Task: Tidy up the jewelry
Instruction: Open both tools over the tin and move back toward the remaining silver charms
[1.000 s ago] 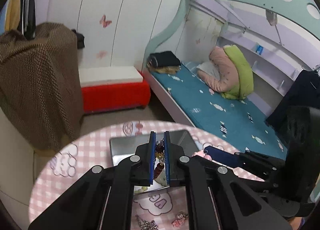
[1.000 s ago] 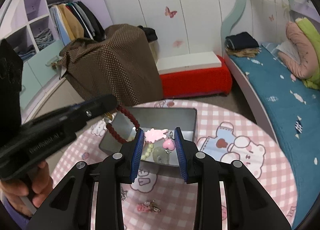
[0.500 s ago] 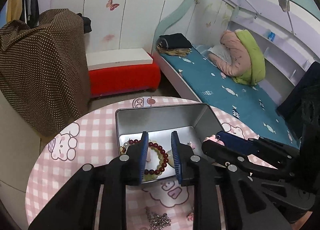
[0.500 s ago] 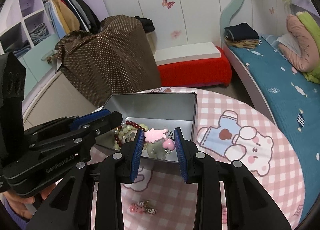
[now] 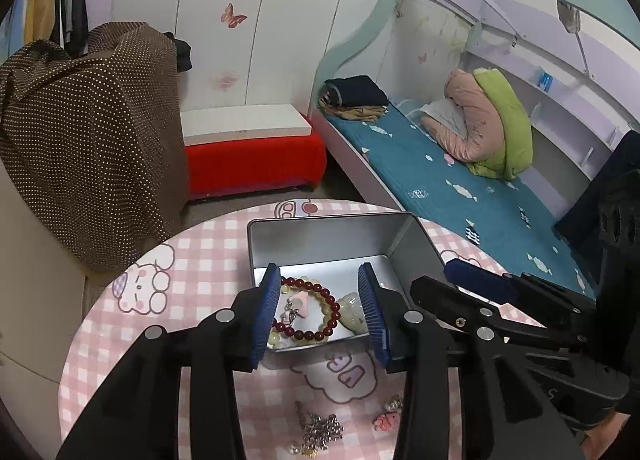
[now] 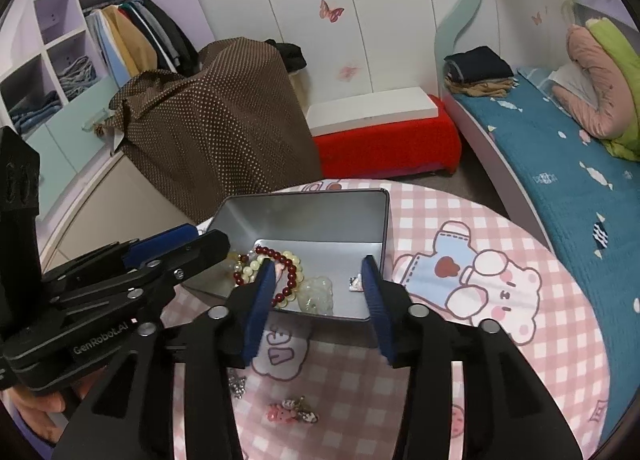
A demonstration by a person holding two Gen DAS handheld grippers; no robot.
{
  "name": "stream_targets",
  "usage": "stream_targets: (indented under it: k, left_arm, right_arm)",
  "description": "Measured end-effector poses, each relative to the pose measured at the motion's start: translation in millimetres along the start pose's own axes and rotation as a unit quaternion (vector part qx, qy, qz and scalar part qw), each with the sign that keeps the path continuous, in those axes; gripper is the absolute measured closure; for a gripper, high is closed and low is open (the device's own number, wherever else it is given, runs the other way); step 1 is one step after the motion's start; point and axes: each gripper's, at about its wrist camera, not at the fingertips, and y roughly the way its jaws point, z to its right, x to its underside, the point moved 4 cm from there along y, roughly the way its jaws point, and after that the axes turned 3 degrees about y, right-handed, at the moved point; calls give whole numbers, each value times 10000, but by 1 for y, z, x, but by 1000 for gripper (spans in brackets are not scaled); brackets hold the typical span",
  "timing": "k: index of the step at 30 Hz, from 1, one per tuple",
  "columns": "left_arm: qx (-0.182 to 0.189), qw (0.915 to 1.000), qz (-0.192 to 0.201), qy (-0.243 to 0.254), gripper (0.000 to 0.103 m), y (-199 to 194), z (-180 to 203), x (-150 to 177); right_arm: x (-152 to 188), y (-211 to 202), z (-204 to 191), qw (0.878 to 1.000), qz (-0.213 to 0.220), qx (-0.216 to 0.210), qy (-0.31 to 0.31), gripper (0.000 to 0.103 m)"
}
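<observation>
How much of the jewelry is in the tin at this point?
Done: the red bead bracelet, a pale bead strand and a pale pendant lie in the tin. In hand: nothing; both grippers' jaws are opening, empty. Left: a silver chain and pink charm on the table.

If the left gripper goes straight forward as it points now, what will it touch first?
Probably the red bead bracelet lying in the metal box. The left gripper, jaws opening and holding nothing, points at it; depth is unclear.
</observation>
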Motion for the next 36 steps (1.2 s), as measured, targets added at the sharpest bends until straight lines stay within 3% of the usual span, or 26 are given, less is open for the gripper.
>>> stream_targets:
  k: [2, 4, 10, 17, 25, 36]
  left_arm:
    - [1, 10000, 76, -16, 64, -9, 0, -1]
    - [6, 9998, 185, -62, 53, -23, -1, -1]
    - [33, 9989, 470, -66, 51, -63, -2, 8]
    - [-199, 9985, 502, -24, 48, -86, -5, 38]
    - [-266, 9995, 110, -128, 48, -73, -12, 78]
    - [-499, 9979, -385, 178, 48, -34, -3, 120]
  right_arm:
    - [-1, -8, -3, 10000, 51, -28, -16, 58]
    - [-1, -19, -7, 9999, 123, -49, -56, 58]
    - [3, -54, -18, 9993, 334, -86, -156, 55]
    - [23, -76, -24, 9989, 351, -49, -293, 55]
    - [61, -69, -14, 9997, 141, 86, -166, 55]
    - [102, -39, 0, 9994, -299, 168, 52, 55]
